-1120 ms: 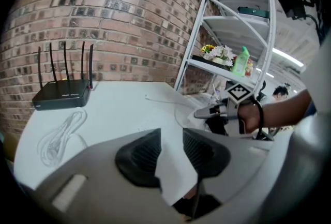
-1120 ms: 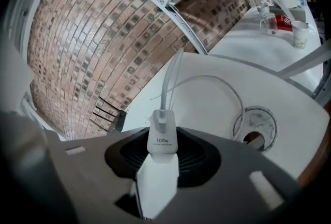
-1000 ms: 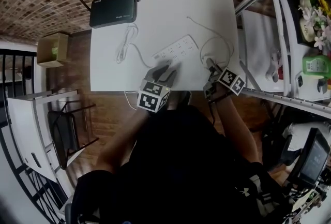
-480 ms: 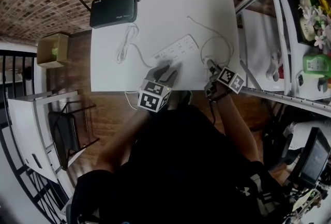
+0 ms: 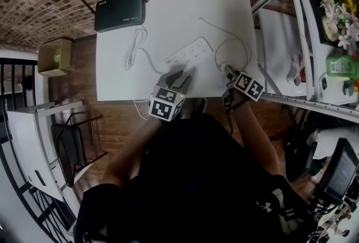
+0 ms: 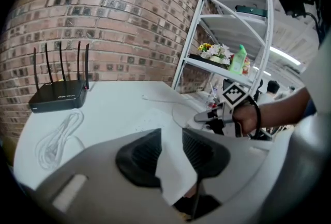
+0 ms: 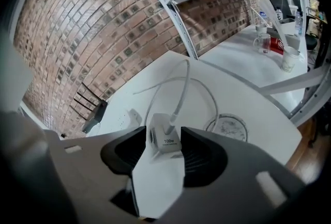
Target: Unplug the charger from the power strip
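White table (image 5: 168, 6), charger (image 7: 165, 140) (seemingly hidden overhead) between right gripper's (image 7: 163, 152) opening jaws

We count on the one white table (image 5: 168, 6): one power strip (image 5: 188, 52); one charger (image 7: 165, 140) with one cable (image 7: 181, 88); one black router (image 5: 119, 12), far left; one coiled white cord (image 5: 132, 52), left. Off it we count: one cardboard box (image 5: 54, 56), left; one shelf unit (image 6: 232, 26), right, bearing one green bottle (image 5: 336, 66) and one bunch of flowers (image 6: 214, 52).

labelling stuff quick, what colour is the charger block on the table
White charger with a white cable; it shows best in the right gripper view.
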